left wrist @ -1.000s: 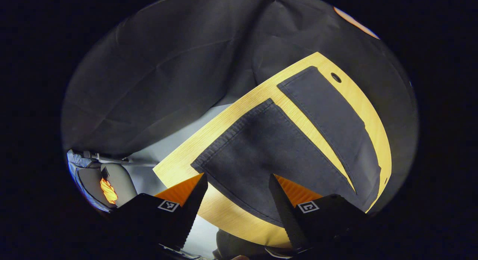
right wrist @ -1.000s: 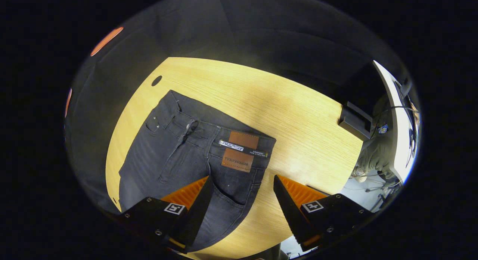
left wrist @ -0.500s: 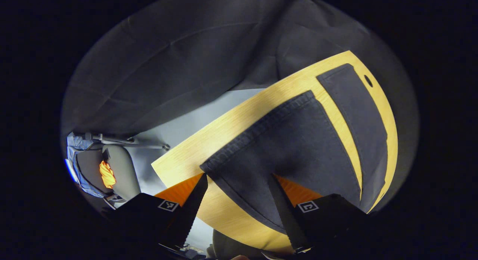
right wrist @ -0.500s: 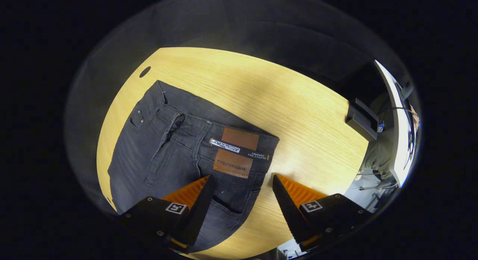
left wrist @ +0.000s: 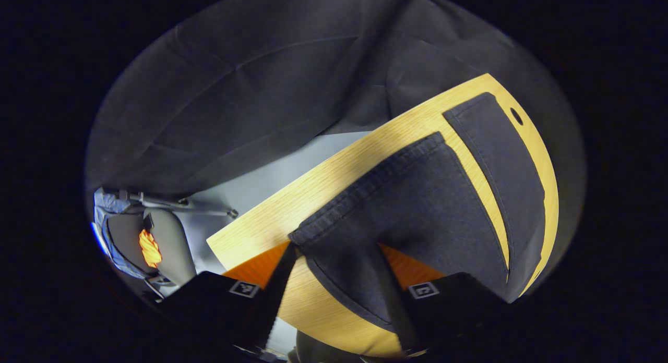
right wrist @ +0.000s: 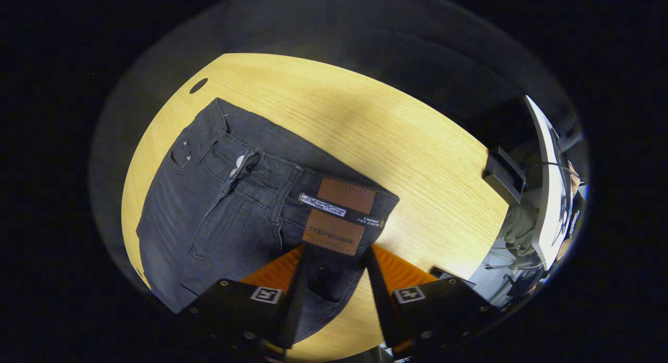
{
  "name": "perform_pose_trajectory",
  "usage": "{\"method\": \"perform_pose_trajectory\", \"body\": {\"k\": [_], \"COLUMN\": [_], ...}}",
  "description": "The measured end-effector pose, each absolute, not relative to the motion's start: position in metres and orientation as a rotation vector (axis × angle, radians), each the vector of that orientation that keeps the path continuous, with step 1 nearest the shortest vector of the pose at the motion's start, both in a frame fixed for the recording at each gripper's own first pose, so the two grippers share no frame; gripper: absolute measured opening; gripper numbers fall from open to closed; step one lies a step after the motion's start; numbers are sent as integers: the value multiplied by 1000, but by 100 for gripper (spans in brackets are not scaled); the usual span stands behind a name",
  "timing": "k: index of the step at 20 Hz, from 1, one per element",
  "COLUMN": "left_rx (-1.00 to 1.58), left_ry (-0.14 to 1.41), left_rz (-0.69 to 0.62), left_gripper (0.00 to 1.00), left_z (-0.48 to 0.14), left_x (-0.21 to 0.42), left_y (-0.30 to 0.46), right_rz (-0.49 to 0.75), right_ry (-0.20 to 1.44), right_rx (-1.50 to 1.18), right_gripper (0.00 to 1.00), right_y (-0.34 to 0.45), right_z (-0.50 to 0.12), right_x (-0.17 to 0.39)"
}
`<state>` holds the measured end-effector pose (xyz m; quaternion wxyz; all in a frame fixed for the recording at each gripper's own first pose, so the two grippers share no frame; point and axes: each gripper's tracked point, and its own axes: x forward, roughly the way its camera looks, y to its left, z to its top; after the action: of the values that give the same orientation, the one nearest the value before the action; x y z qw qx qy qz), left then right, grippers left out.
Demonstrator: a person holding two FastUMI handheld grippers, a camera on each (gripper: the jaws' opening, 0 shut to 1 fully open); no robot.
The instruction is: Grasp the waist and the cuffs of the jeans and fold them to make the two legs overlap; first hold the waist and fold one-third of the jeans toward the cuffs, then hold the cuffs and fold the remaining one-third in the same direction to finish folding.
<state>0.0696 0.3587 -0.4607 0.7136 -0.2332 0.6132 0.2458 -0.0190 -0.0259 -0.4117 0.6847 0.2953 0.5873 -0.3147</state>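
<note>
Dark jeans lie flat on the wooden table (left wrist: 292,206). In the left gripper view the near leg (left wrist: 417,206) ends in a hemmed cuff (left wrist: 360,196) that reaches down between my fingers, and the far leg (left wrist: 501,159) lies beside it with a strip of table between. My left gripper (left wrist: 336,248) is open, straddling the cuff's corner. In the right gripper view the waist (right wrist: 219,196) faces me, with a brown leather patch (right wrist: 339,217) at its near end. My right gripper (right wrist: 336,251) sits just below that patch, its fingers narrowed around the fabric but still apart.
A cable hole (right wrist: 198,85) is in the table beyond the jeans. A black box (right wrist: 503,167) sits at the table's right edge, with a white desk (right wrist: 548,185) behind it. A grey chair (left wrist: 167,243) stands on the floor left of the table.
Both grippers have moved in closer to the jeans. The right gripper's fingers have narrowed around the waist below the patch. The left gripper now has the cuff between its fingers.
</note>
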Motion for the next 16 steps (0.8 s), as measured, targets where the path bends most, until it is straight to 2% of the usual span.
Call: {"method": "perform_pose_trajectory", "body": {"k": [2, 4, 5, 6, 10, 16], "left_rx": [-513, -522, -560, -591, -718, -793], "left_ry": [1289, 1264, 1256, 1249, 1170, 1039], "left_rz": [498, 462, 449, 433, 400, 302], "left_gripper": [43, 10, 10, 1, 1, 1], "left_z": [-460, -462, -460, -459, -440, -371], "left_x": [87, 93, 88, 93, 103, 146], "left_y": [352, 351, 347, 347, 346, 348], "right_rz": [-675, -629, -631, -650, -626, -569], "right_ry": [1290, 1262, 1239, 1200, 1097, 972], "right_rx": [717, 783, 893, 981, 1096, 1154], "right_gripper": [32, 30, 30, 12, 12, 12], "right_y": [-25, -22, -19, -14, -21, -13], "right_z": [-409, -410, -410, -407, -394, -349], "right_x": [-16, -16, -14, -9, -5, 21]}}
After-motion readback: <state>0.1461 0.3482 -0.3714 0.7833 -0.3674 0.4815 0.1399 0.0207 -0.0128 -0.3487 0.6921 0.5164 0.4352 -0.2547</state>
